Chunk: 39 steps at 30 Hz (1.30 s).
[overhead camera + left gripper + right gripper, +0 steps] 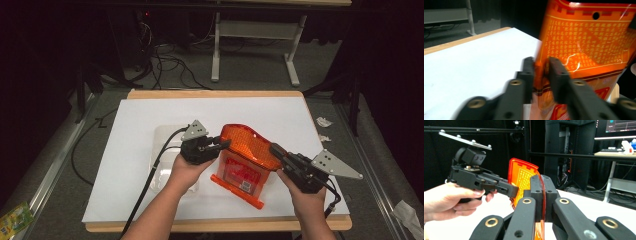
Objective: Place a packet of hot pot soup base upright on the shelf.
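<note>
Now both tongs pinch the orange bag [248,157] in the middle of the frame, likely so they can pull it open. Left tongs [223,144] are closed on its left edge, and right tongs [276,150] are closed on its right edge, above the white desk [135,125].

A wooden bench [215,94] carried a white sheet [150,115] covering nearly all its top. On the sheet, left of centre, lay a clear plastic tray [162,137]. The orange pouch's [240,172] lower edge appeared to rest on the sheet.
</note>
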Motion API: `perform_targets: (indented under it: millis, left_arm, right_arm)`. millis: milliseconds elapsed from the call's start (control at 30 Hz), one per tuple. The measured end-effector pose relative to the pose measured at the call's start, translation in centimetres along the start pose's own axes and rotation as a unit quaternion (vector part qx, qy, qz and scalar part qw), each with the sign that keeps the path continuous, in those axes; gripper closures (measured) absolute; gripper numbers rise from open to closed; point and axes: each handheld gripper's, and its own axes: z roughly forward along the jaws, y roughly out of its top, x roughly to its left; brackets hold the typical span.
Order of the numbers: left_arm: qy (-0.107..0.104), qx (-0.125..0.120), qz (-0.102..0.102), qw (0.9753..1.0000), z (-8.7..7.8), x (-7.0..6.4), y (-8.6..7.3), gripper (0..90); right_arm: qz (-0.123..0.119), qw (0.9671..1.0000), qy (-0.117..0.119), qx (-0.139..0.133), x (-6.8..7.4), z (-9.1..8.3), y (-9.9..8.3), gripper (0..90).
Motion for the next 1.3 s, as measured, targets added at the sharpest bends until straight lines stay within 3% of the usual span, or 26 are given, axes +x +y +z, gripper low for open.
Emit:
perform_targets:
  millis: [33,167,233,333,400,567,733,833,1200,1300]
  left_arm:
    - [0.001,0.000,0.004,1.0000,0.0,-0.1,0.0,86.2]
    - [-0.001,0.001,0.008,1.0000,0.0,-0.3,-0.1,87.8]
    - [-0.001,-0.001,0.011,0.9999,0.0,-0.4,-0.1,87.7]
    - [0.000,-0.001,0.012,0.9999,0.0,-0.4,-0.1,87.7]
    - [0.000,0.000,0.011,0.9999,0.0,-0.4,-0.1,87.7]
    - [0.002,0.003,0.013,0.9999,-0.1,-0.4,-0.1,87.3]
    - [0.000,0.003,0.016,0.9999,-0.2,-0.4,-0.1,86.9]
    - [0.001,0.004,0.018,0.9998,-0.3,-0.5,-0.1,86.5]
    - [0.009,0.005,0.024,0.9997,-0.7,-0.5,-0.2,81.2]
    - [0.021,0.011,0.026,0.9994,-0.8,-0.4,-0.2,74.6]
  right_arm:
    - [0.002,1.0000,-0.002,0.000,-0.1,0.0,-0.1,90.0]
    - [0.010,0.9999,-0.009,0.004,-0.2,-0.3,-0.2,87.8]
    - [0.019,0.9997,-0.008,0.010,-0.3,-0.3,-0.3,78.0]
    - [0.037,0.9990,-0.011,0.023,-0.3,-0.3,-0.6,54.6]
    - [0.036,0.9985,-0.008,0.040,-0.4,-0.2,-0.7,44.8]
    - [0.048,0.9948,-0.002,0.091,-0.4,-0.2,-2.5,31.7]
    - [0.060,0.9896,0.010,0.131,-0.5,0.4,-4.7,30.5]
    - [0.064,0.9878,0.024,0.140,-0.3,1.0,-5.1,33.1]
    - [0.046,0.9862,0.042,0.153,0.2,2.0,-5.7,53.5]
    - [0.040,0.9860,0.046,0.155,0.4,2.2,-5.8,59.2]
